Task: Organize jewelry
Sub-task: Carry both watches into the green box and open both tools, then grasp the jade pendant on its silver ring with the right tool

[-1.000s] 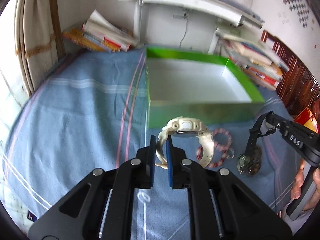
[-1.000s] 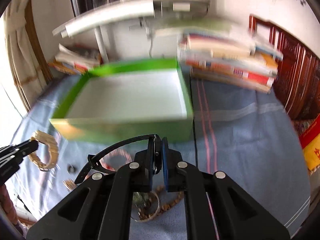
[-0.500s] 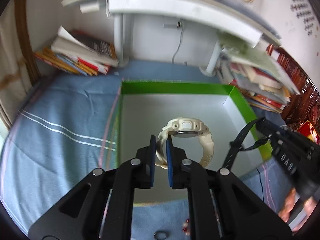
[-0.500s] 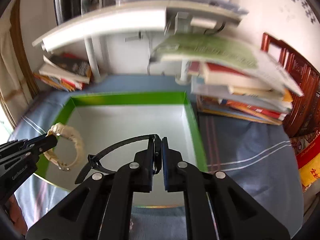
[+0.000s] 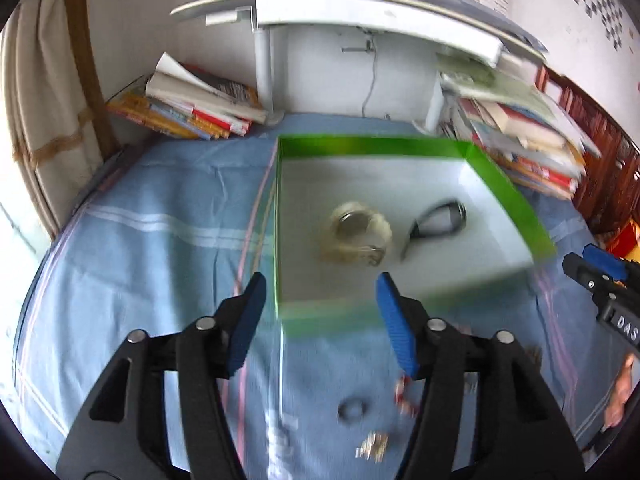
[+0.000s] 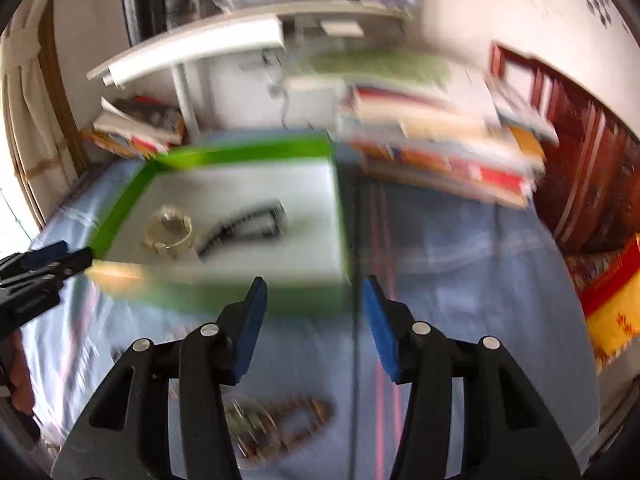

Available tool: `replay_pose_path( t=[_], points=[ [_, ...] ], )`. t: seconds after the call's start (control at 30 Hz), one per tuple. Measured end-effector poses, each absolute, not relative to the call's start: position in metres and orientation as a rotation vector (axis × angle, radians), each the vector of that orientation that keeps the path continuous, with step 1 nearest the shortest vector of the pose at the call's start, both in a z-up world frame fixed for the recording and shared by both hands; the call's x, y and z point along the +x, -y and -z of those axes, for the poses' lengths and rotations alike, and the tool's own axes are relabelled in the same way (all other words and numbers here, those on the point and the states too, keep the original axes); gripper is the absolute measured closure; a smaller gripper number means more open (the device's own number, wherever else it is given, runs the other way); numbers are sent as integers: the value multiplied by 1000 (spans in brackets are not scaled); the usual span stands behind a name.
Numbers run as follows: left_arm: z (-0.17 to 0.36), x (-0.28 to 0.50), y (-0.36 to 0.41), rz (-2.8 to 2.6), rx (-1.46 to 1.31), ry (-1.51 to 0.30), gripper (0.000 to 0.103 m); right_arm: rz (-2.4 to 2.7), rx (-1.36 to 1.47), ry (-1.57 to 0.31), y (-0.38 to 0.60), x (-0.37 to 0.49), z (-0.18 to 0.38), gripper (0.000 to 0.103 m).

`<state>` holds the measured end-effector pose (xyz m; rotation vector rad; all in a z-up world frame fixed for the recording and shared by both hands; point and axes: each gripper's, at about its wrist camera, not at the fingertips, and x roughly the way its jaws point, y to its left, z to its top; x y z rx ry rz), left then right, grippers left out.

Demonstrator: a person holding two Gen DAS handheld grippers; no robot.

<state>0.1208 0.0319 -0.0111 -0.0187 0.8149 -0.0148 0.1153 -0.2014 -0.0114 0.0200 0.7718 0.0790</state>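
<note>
- Jewelry is split: a cream watch [image 5: 358, 236] and a black watch [image 5: 438, 224] lie side by side on the white floor of the green box [image 5: 504, 196], ahead of and beyond both sets of jaws.
- Left gripper [image 5: 320, 320]: jaws opening, nothing between the blue pads; the cream watch lies just past them, free.
- Right gripper [image 6: 312, 320]: jaws opening too, empty; the black watch [image 6: 248, 224] lies ahead and to their left, inside the box [image 6: 128, 204].
- Step in hand, as I judge it: release just made, both watches dropped off.
- Left on the blue cloth [image 5: 160, 220], under and near the jaws: a dark ring [image 5: 351, 410], a red bead piece [image 5: 404, 394], a small gold piece [image 5: 372, 449]; in the right view a beaded bracelet [image 6: 300, 420] and a blurred round piece [image 6: 246, 424].
- Next move calls for drawing back, dropping the open jaws over one loose piece each, and a fine pinch, since these lie flat on soft cloth.
</note>
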Motion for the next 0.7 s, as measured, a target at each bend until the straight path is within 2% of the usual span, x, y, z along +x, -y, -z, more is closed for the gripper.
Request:
replay_pose_path(
  t=[0.23, 0.37, 0.7],
  points=[
    [60, 100, -17, 43, 30, -964, 42, -75, 110, -908, 230, 85, 55, 53],
    [65, 93, -15, 47, 27, -966, 31, -147, 73, -942, 216, 85, 68, 53],
    [73, 79, -11, 50, 70, -988, 27, -83, 36, -976, 220, 88, 85, 53]
  ],
)
